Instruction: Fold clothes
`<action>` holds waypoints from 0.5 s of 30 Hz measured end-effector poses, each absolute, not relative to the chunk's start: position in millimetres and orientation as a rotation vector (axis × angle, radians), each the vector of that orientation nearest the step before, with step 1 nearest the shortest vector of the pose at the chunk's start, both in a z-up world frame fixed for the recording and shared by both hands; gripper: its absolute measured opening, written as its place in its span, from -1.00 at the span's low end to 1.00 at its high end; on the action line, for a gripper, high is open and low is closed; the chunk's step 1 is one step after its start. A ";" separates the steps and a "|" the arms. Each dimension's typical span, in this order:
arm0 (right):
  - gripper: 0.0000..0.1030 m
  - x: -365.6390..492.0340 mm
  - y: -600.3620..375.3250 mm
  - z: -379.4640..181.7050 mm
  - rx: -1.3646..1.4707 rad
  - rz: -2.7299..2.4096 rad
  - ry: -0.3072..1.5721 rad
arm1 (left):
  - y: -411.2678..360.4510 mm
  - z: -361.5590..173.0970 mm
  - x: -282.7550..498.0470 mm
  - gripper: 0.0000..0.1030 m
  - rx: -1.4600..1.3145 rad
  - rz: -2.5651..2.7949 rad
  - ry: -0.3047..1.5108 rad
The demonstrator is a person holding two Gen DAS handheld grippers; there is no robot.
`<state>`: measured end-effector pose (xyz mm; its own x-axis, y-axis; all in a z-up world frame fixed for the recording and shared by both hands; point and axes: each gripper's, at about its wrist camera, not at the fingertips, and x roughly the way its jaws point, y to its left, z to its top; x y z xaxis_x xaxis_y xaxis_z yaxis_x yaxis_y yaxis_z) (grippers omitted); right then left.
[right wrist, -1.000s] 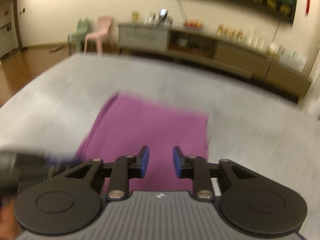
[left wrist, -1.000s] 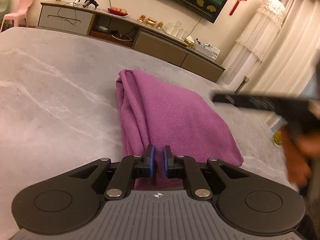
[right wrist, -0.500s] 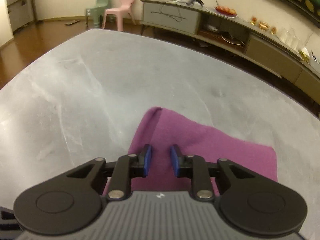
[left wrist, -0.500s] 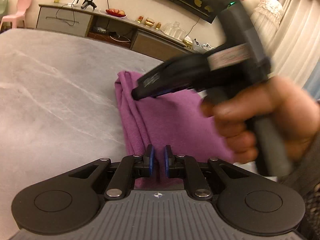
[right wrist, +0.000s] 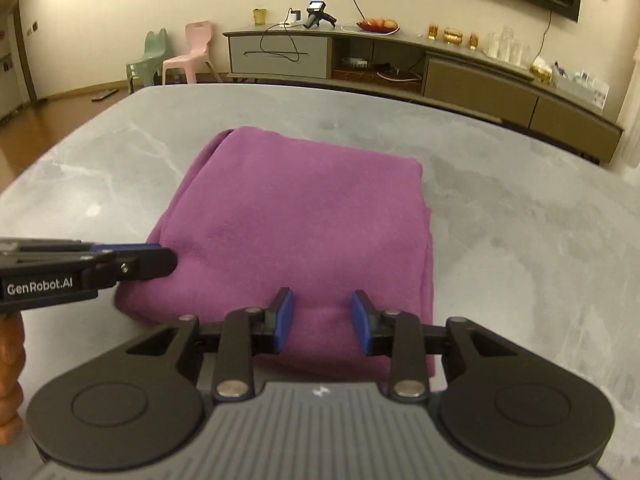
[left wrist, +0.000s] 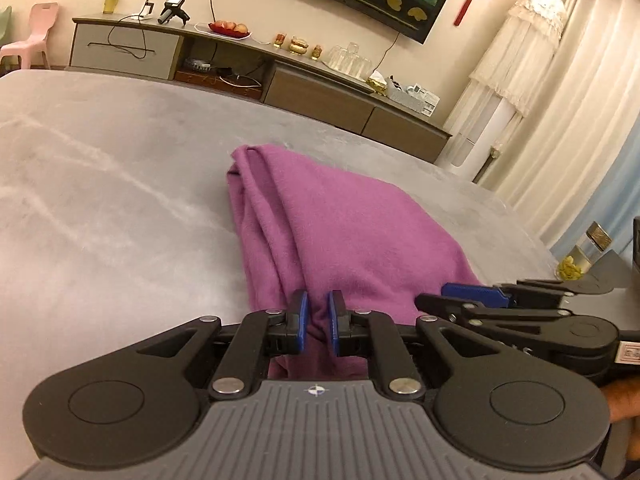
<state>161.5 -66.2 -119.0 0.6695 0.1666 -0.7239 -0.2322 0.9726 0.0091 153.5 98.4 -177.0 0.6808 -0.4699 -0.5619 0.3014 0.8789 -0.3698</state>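
A folded purple garment (left wrist: 352, 236) lies on the grey marble table (left wrist: 100, 208); it also shows in the right wrist view (right wrist: 296, 216). My left gripper (left wrist: 318, 322) is shut on the garment's near edge, with purple cloth pinched between the blue pads. It also appears in the right wrist view (right wrist: 132, 258) at the garment's near left corner. My right gripper (right wrist: 323, 322) is open over the garment's near edge, with cloth between the pads but not clamped. It also shows in the left wrist view (left wrist: 472, 294) at the right.
A glass jar (left wrist: 580, 254) stands near the table's right edge. A long sideboard (right wrist: 400, 64) with small items runs along the far wall. Two small chairs (right wrist: 176, 56) stand beyond the table's far left corner.
My right gripper has swung back from the garment's far side to its near edge and opened wider. My left gripper has stayed shut on the cloth.
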 end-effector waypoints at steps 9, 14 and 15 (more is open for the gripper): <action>-0.38 148.8 -97.1 -108.3 0.023 0.254 0.828 | 118.6 -171.3 133.7 -0.38 -0.211 -0.304 0.746; -0.04 83.8 -138.0 -98.2 0.089 0.201 0.792 | 101.2 -144.3 92.2 0.94 -0.132 -0.318 0.730; 0.06 72.8 -142.8 -98.2 0.092 0.198 0.794 | 91.9 -138.6 84.0 0.98 -0.111 -0.325 0.723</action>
